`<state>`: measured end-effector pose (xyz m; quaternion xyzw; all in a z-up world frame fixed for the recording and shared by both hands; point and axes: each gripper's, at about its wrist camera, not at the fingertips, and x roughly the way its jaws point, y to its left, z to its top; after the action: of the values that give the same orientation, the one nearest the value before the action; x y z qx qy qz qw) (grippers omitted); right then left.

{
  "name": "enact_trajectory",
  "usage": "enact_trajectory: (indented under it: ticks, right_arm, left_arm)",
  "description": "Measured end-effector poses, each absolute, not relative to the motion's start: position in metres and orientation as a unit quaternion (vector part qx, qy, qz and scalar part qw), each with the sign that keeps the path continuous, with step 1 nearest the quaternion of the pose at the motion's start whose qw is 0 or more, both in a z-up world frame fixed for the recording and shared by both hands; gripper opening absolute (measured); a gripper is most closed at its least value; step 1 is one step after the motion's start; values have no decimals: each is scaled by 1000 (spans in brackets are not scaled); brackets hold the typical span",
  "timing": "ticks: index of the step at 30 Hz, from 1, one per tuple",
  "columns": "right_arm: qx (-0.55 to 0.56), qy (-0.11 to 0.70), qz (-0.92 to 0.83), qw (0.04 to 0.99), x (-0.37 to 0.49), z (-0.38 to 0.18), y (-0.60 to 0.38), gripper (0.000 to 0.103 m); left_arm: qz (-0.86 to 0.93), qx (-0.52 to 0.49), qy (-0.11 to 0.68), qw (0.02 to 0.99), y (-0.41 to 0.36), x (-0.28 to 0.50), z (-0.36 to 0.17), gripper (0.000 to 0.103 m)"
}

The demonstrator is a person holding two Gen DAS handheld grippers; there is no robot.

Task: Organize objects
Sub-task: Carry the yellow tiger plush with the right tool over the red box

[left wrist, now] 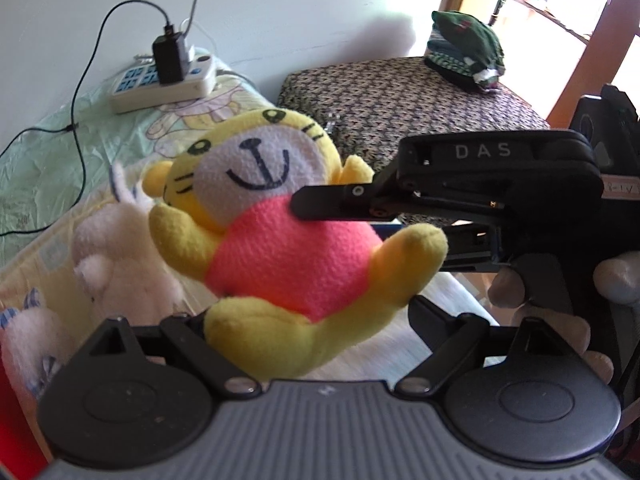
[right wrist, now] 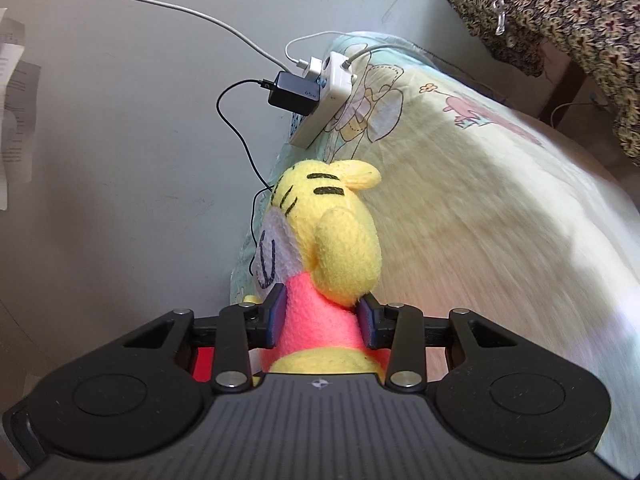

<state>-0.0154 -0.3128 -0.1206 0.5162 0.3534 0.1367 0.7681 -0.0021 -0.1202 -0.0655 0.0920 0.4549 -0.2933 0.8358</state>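
I have the right gripper (right wrist: 322,320) clamped across the pink belly of the yellow plush tiger (left wrist: 276,236), its blue pads (right wrist: 278,316) pressed in on either side, so the toy hangs in the air above the bed cover (right wrist: 500,208) rather than lying on it. My left gripper (left wrist: 304,344) sits spread wide just under the toy's legs, gripping nothing; I judge it is there to steady or take over the tiger. The white plush toys (left wrist: 116,264) lie on the bed to the side, probably where this one belongs.
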Motion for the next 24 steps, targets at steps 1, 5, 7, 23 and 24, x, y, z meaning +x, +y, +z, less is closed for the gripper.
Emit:
enact_trajectory:
  ticks: [1, 5, 7, 23, 24]
  right_arm:
    - [515, 352, 135, 770, -20, -118, -312, 40]
    - [512, 341, 137, 776, -37, -108, -308, 40]
    - [511, 339, 141, 777, -43, -105, -302, 40]
    - [472, 317, 203, 797, -58, -59, -187, 40]
    - [469, 316, 207, 799, -58, -55, -176, 40]
  left_arm:
    - [-296, 94, 452, 836, -120, -6, -64, 90]
    - [-301, 105, 437, 841, -118, -25, -54, 90]
    - [-300, 110, 431, 844, -114, -35, -50, 90]
    - [-262, 83, 372, 887, 0, -89, -4, 90]
    - [-259, 79, 368, 890, 12, -91, -1, 90]
